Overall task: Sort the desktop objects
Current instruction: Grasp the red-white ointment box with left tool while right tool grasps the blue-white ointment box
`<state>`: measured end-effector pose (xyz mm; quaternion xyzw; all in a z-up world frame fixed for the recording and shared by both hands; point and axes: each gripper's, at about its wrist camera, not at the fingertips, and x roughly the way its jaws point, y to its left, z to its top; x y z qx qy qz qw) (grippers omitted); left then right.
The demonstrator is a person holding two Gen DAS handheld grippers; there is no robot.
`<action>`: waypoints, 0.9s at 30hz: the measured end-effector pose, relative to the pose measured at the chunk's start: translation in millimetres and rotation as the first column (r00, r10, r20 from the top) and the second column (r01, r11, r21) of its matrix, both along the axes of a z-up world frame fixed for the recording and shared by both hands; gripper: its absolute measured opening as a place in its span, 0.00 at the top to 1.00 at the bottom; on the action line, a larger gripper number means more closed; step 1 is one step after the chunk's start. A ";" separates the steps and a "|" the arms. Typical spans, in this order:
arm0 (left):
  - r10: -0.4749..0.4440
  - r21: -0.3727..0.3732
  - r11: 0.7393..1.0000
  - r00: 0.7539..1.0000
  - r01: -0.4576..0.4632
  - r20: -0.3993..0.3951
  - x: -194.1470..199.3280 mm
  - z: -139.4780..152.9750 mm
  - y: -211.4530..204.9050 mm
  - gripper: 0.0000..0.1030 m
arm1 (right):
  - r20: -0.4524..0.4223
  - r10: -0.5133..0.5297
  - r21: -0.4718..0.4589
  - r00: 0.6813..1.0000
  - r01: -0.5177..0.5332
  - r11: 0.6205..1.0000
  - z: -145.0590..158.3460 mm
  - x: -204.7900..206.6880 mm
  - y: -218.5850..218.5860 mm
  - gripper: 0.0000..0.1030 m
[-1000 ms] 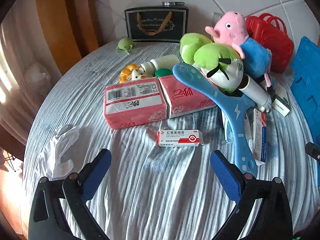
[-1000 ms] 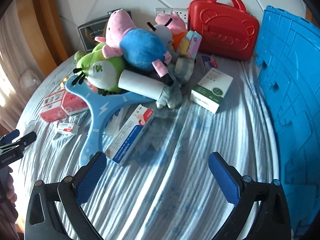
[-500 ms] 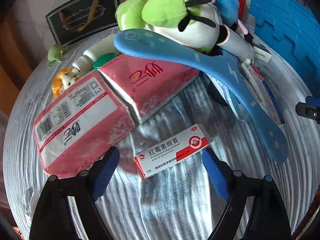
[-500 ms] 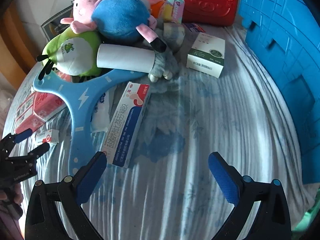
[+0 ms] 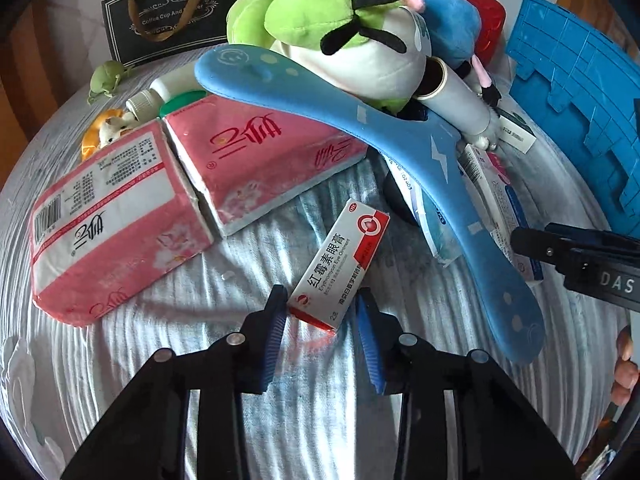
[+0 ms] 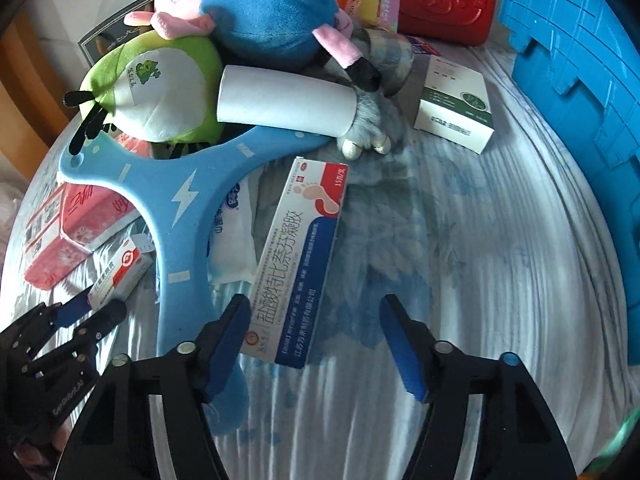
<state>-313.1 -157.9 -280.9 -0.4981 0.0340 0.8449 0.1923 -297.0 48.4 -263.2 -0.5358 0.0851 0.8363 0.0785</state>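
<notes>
The left tool [image 5: 322, 316] tilts steeply down, jaws just narrowed onto the eye-ointment box [image 5: 340, 264] on the striped cloth [image 5: 240, 280]. The right tool [image 6: 316, 340], also closing, straddles the long foot-cream box [image 6: 298, 256]; only its left pad touches, and the blue boomerang [image 6: 180, 208] hides the box's left edge.

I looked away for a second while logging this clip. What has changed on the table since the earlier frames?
Both grippers came down and their jaws have just been closing. The left gripper now pinches the near end of the eye ointment box, which has swung to point away. The right gripper straddles the foot cream box, only its left pad touching. The toys and tissue packs stayed put.
</notes>
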 end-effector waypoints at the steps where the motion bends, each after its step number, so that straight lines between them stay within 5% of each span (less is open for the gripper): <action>1: 0.001 0.007 1.000 1.000 -0.002 0.008 -1.5 0.3 0.9 0.66 | -0.009 0.000 -0.016 1.000 0.000 1.000 -0.8 -2.3 0.1 0.41; 6: 0.016 0.024 1.000 1.000 -0.017 0.017 -9.5 4.6 6.4 0.66 | 0.035 0.016 0.000 0.999 -0.016 1.000 -12.4 -8.2 -2.0 0.50; 13: 0.039 -0.025 0.999 0.999 -0.039 0.013 -17.1 -0.5 18.1 0.68 | 0.013 0.017 0.006 1.000 -0.017 1.000 -9.3 -11.1 5.1 0.47; 15: 0.057 -0.021 0.998 0.998 -0.056 0.008 -13.9 1.1 18.0 0.73 | 0.026 0.030 0.004 0.999 -0.030 1.000 -13.2 -12.5 4.3 0.61; 17: 0.069 -0.023 0.997 0.998 -0.069 -0.002 -7.4 6.7 17.4 0.73 | 0.014 0.040 0.032 0.999 -0.041 0.999 -9.3 -7.0 2.0 0.62; 27: 0.122 0.021 0.993 0.976 -0.120 -0.181 40.7 100.2 18.2 0.74 | -0.186 0.060 0.080 0.981 -0.046 0.996 83.6 61.1 6.4 0.62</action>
